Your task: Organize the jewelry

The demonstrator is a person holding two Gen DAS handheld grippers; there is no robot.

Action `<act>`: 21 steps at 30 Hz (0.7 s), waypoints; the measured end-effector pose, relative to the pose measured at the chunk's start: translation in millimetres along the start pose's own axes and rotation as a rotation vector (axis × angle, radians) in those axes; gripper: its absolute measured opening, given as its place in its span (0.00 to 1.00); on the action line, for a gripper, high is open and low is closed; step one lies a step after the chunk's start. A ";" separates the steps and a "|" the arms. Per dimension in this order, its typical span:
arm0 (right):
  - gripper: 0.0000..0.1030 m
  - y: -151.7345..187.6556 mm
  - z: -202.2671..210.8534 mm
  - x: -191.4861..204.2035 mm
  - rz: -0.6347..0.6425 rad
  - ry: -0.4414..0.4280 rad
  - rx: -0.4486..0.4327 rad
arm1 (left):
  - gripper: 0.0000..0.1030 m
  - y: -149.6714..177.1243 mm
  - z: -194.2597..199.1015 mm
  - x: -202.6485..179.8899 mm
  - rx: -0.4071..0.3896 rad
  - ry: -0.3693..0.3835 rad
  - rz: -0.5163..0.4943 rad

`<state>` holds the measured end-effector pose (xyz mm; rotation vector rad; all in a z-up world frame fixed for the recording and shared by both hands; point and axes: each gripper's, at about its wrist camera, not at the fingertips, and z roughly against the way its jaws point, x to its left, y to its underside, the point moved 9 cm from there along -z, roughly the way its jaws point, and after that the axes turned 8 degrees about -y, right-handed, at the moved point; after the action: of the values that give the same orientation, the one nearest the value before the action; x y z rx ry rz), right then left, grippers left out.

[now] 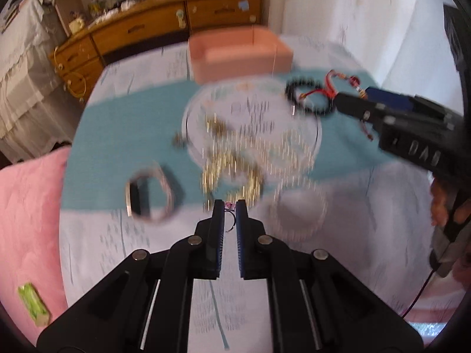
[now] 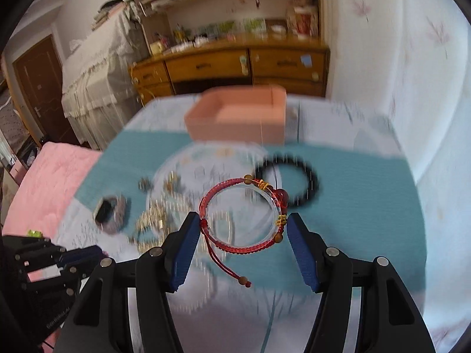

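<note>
1. Blue-padded jaws of the left gripper (image 1: 229, 206) are clenched on a small ring (image 1: 229, 210) with a pink stone, held above the blurred clear plate (image 1: 194, 147) of gold jewellery; the pink box (image 1: 238, 56) sits behind.
2. Red woven bracelet (image 2: 241, 214) spans the right gripper (image 2: 243, 226), grasped between its wide-set jaws; the black bead bracelet (image 2: 306, 182) lies on the teal cloth (image 2: 368, 206) beyond.

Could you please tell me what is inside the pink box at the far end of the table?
Only the pink box's bare pink inner walls show. Its floor is hidden behind the near wall and blurred, so I cannot tell whether any jewelry lies inside.
</note>
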<state>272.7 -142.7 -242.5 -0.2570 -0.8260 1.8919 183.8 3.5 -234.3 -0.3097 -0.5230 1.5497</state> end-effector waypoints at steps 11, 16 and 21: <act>0.60 -106.0 -19.6 6.9 0.157 -0.001 -0.162 | 0.05 -134.3 2.2 11.9 -0.196 0.082 0.019; 0.60 -149.6 -42.0 -2.8 0.155 0.016 -0.200 | 0.05 -191.4 -13.3 18.6 -0.269 0.085 0.055; 0.60 -195.4 -76.1 -19.8 0.156 0.018 -0.245 | 0.05 -236.6 -48.8 21.8 -0.285 0.125 0.125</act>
<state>461.9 -77.8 -176.5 -0.5010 -1.0527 1.9286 411.2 28.3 -153.8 -0.6646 -0.6361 1.5641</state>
